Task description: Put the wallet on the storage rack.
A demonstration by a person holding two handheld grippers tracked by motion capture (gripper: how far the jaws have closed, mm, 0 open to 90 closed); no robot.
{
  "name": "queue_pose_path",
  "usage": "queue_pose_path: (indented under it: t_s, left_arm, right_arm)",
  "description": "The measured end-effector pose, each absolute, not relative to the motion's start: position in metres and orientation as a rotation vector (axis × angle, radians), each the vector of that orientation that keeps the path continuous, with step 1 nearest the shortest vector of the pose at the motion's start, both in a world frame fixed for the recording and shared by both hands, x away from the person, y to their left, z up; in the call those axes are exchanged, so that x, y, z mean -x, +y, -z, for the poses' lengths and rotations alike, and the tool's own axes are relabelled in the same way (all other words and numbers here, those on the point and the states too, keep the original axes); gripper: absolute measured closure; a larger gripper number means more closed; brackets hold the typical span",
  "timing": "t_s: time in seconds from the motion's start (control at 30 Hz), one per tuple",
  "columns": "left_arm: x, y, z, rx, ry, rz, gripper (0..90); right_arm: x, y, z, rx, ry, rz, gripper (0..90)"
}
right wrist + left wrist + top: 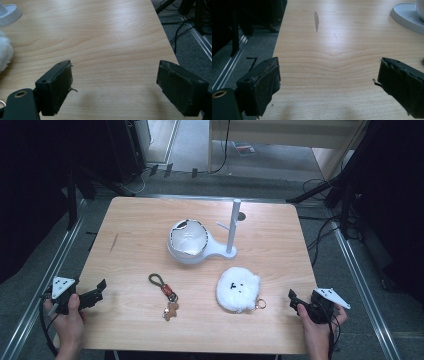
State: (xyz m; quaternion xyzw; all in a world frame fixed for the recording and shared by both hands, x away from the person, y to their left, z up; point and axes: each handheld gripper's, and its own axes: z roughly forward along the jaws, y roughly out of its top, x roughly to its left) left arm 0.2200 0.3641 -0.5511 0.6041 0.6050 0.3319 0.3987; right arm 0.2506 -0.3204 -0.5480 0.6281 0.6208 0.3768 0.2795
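While hovering at the near corners of the table (150, 215): left gripper (98, 290) and right gripper (292, 298), jaws gaping, empty. Sitting mid-table: bowl (187, 241), peg stand (233, 227). Lying nearer the front edge: keychain (165, 295), white plush pouch (238, 289).

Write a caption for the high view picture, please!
Two open grippers, left and right, wait beside a fluffy keychain and white stand.

One white stand (231, 232), one bowl (188, 241), one fluffy white keychain (238, 289), one gingerbread keychain (165, 295)
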Motion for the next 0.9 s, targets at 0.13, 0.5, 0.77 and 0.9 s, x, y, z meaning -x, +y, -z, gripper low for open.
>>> queue_pose_path:
  t_s: [0.13,0.5,0.77,0.9]
  left_arm:
    - [-0.221,0.364,0.551,-1.533,1.541,-0.836,5.0]
    - [-0.224,0.362,0.551,-1.549,1.555,-0.846,5.1]
    - [-0.223,0.361,0.551,-1.548,1.552,-0.852,5.1]
    - [-0.222,0.361,0.551,-1.554,1.552,-0.849,5.1]
  right_arm:
    - [-0.251,-0.32,0.547,-1.684,1.677,-1.006,14.0]
    - [-0.25,-0.316,0.537,-1.694,1.685,-1.034,14.6]
    - [-0.252,-0.297,0.528,-1.655,1.721,-1.048,14.9]
    - [-0.255,-0.283,0.526,-1.635,1.757,-1.062,15.1]
